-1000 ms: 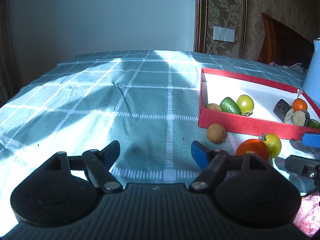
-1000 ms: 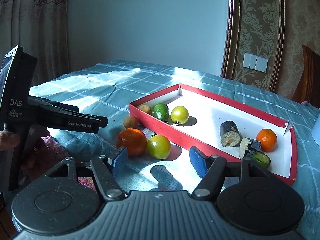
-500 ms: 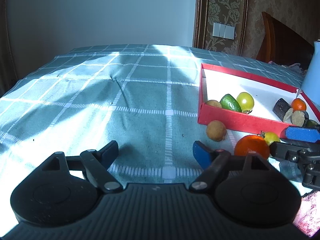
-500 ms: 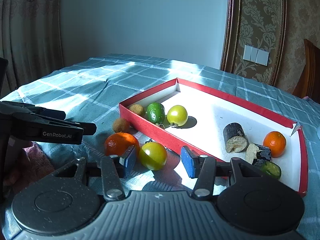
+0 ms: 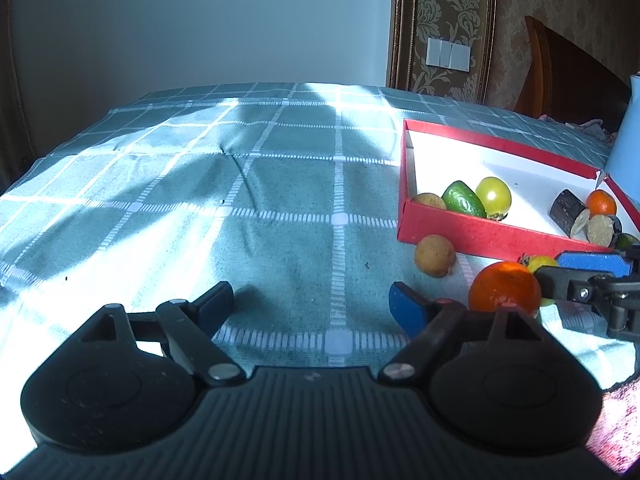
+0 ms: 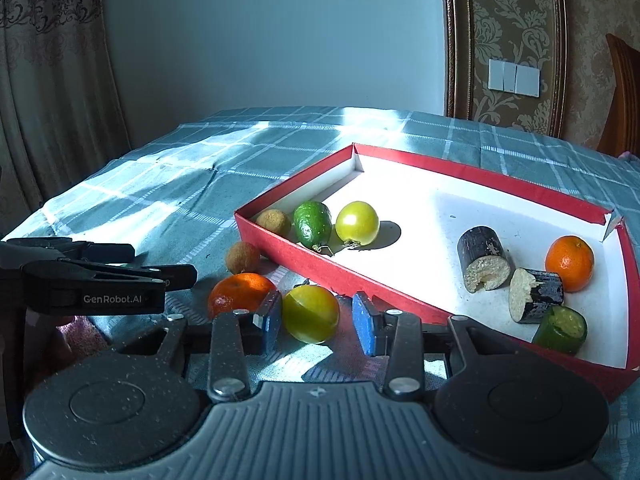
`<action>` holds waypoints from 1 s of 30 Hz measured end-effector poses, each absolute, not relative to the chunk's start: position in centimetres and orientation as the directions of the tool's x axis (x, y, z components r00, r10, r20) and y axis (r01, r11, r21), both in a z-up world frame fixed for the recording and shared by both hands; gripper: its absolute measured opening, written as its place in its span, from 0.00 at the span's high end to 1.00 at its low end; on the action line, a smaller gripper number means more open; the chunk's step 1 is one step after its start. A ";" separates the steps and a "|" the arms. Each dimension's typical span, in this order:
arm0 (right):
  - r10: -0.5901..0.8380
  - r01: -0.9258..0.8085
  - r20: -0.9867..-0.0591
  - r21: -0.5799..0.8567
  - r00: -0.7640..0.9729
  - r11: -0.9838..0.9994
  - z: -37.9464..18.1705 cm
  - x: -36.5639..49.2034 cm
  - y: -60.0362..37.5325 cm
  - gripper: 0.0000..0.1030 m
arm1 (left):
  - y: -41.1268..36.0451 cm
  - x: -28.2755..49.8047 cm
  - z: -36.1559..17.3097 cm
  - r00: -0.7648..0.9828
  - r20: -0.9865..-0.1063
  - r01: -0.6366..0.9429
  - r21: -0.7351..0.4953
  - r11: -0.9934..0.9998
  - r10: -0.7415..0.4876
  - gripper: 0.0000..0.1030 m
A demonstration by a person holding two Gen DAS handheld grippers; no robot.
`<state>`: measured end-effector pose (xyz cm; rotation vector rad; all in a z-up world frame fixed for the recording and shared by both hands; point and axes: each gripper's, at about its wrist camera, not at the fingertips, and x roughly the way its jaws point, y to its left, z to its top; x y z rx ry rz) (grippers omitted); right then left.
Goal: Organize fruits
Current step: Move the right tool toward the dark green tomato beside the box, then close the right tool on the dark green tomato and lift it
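Observation:
A red box point(image 6: 360, 280) with a white floor holds several fruits. Outside its near wall lie a yellow-green tomato point(image 6: 311, 313), an orange point(image 6: 240, 292) and a small brown fruit point(image 6: 242, 257). My right gripper point(image 6: 316, 320) is open with its blue pads either side of the tomato, the left pad close to it. My left gripper point(image 5: 310, 300) is open and empty over the green checked cloth, left of the orange point(image 5: 504, 292) and brown fruit point(image 5: 435, 255). The right gripper's fingers point(image 5: 592, 264) show at the right of the left wrist view.
In the box are a brown fruit point(image 6: 273, 221), a green avocado-like fruit point(image 6: 313, 224), a yellow-green tomato point(image 6: 357, 223), two dark cut stalks point(image 6: 484, 258), an orange point(image 6: 569, 263) and a green piece point(image 6: 560, 330). A pale blue jug point(image 5: 626, 140) stands behind.
My right gripper has moved forward and down, so the tomato now sits between its pads, and the jaws have narrowed. The left gripper has barely moved.

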<state>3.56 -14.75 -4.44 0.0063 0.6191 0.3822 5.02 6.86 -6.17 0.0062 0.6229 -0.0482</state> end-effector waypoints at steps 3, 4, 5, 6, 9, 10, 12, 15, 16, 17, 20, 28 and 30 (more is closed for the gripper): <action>0.371 -0.335 -0.583 0.174 0.723 0.926 -4.3 3.4 -15.4 0.63 | 6.9 5.1 -6.2 0.810 -0.584 0.047 -0.010 0.999 -0.044 0.18; 0.374 -0.339 -0.580 0.172 0.724 0.925 -4.4 3.1 -15.5 0.63 | 6.9 5.1 -6.2 0.809 -0.586 0.049 -0.010 0.999 -0.046 0.18; 0.371 -0.341 -0.581 0.165 0.725 0.925 -4.5 3.0 -15.5 0.63 | 6.9 5.1 -6.2 0.808 -0.587 0.052 -0.010 0.999 -0.048 0.17; 0.372 -0.345 -0.581 0.162 0.724 0.924 -4.5 3.0 -15.4 0.63 | 6.8 5.1 -6.3 0.808 -0.587 0.052 -0.009 0.999 -0.048 0.17; 0.369 -0.361 -0.586 0.137 0.722 0.923 -4.3 2.9 -15.2 0.63 | 6.9 5.1 -6.3 0.808 -0.587 0.052 -0.013 0.999 -0.049 0.17; 0.367 -0.364 -0.584 0.128 0.724 0.923 -4.4 3.0 -15.1 0.63 | 6.9 5.1 -6.3 0.808 -0.587 0.052 -0.013 0.999 -0.050 0.17; 0.373 -0.369 -0.577 0.132 0.726 0.920 -4.4 3.4 -15.1 0.64 | 6.9 5.1 -6.3 0.808 -0.587 0.052 -0.015 0.999 -0.051 0.17; 0.396 -0.380 -0.578 0.156 0.714 0.912 -4.7 4.1 -15.1 0.65 | 7.0 5.1 -6.3 0.808 -0.587 0.054 -0.019 0.998 -0.054 0.16; 0.406 -0.379 -0.580 0.175 0.706 0.909 -4.7 4.4 -15.2 0.66 | 7.0 5.1 -6.3 0.808 -0.587 0.054 -0.020 0.998 -0.056 0.16; 0.420 -0.382 -0.578 0.194 0.700 0.903 -4.8 4.4 -15.4 0.68 | 6.9 5.1 -6.2 0.807 -0.587 0.055 -0.021 0.998 -0.057 0.16; 0.424 -0.381 -0.567 0.200 0.706 0.903 -4.9 4.1 -15.5 0.69 | 6.9 5.1 -6.2 0.807 -0.588 0.056 -0.021 0.998 -0.058 0.15; 0.392 -0.372 -0.496 0.143 0.775 0.917 -3.9 1.5 -15.6 0.70 | 6.9 5.1 -6.3 0.807 -0.588 0.056 -0.018 0.998 -0.055 0.14; 0.336 -0.351 -0.448 0.051 0.829 0.935 -2.8 0.5 -15.6 0.70 | 6.9 5.1 -6.3 0.807 -0.588 0.055 -0.018 0.998 -0.055 0.14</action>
